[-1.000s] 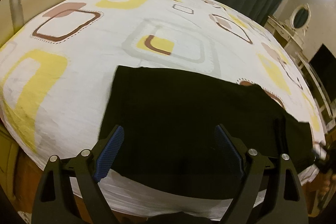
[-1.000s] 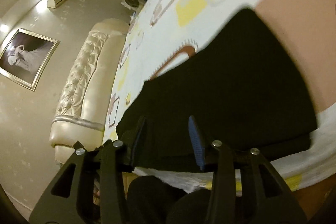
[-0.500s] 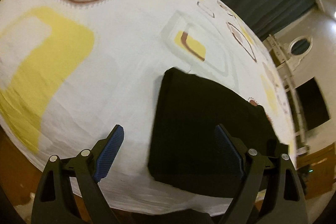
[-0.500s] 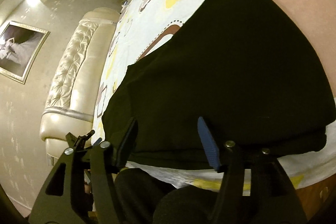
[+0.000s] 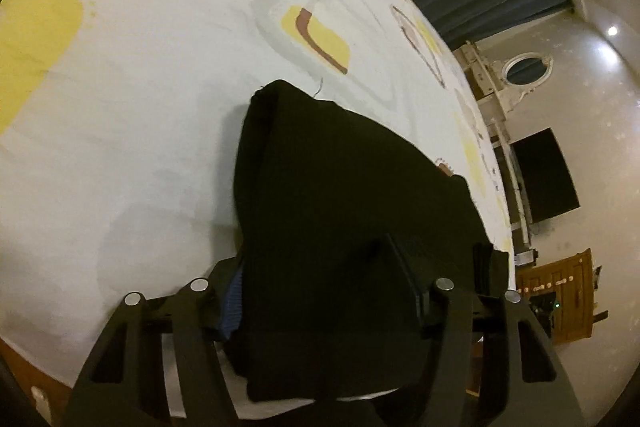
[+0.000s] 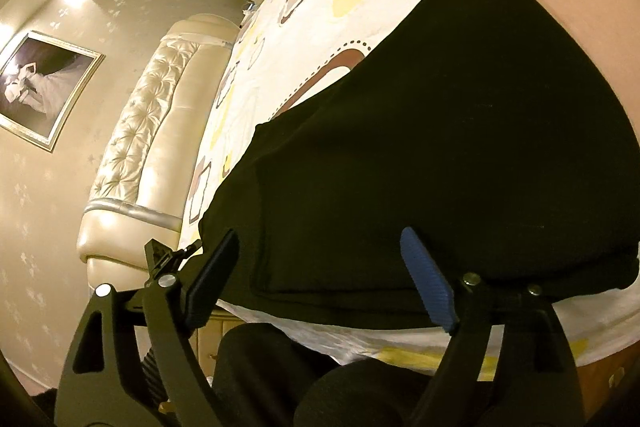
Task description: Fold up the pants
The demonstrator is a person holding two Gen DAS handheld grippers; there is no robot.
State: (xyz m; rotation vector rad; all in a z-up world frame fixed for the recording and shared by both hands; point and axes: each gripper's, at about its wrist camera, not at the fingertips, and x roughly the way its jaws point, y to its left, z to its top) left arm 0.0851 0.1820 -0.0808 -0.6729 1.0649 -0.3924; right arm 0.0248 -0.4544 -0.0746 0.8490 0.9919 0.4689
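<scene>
The bed (image 5: 140,87) takes up most of both views, w/ its white sheet printed in yellow and brown squares; I work at its near edge so the cloth lies flat and within reach. The headboard (image 6: 160,131) sits off to my left in the right-wrist view.

The pants (image 6: 460,147) lie on the sheet near that edge, black, already doubled into a thick block w/ stacked layers showing along the near side. In the left-wrist view the pants (image 5: 340,207) end rises off the sheet in a peak, prob. because I'm lifting it to bring it over for the next fold.

My left gripper (image 5: 324,291) is at that end: cloth fills the gap and drapes over the fingers, blue pad (image 5: 232,301) just showing at one side. Fingers sit fairly wide, packed w/ bunched fabric, so I judge it's clamped on the pants.

My right gripper (image 6: 320,279) hangs at the near edge of the block, fingers spread wide, blue pad (image 6: 428,287) bare, gripping nothing. Whether tips brush the cloth, can't tell.
</scene>
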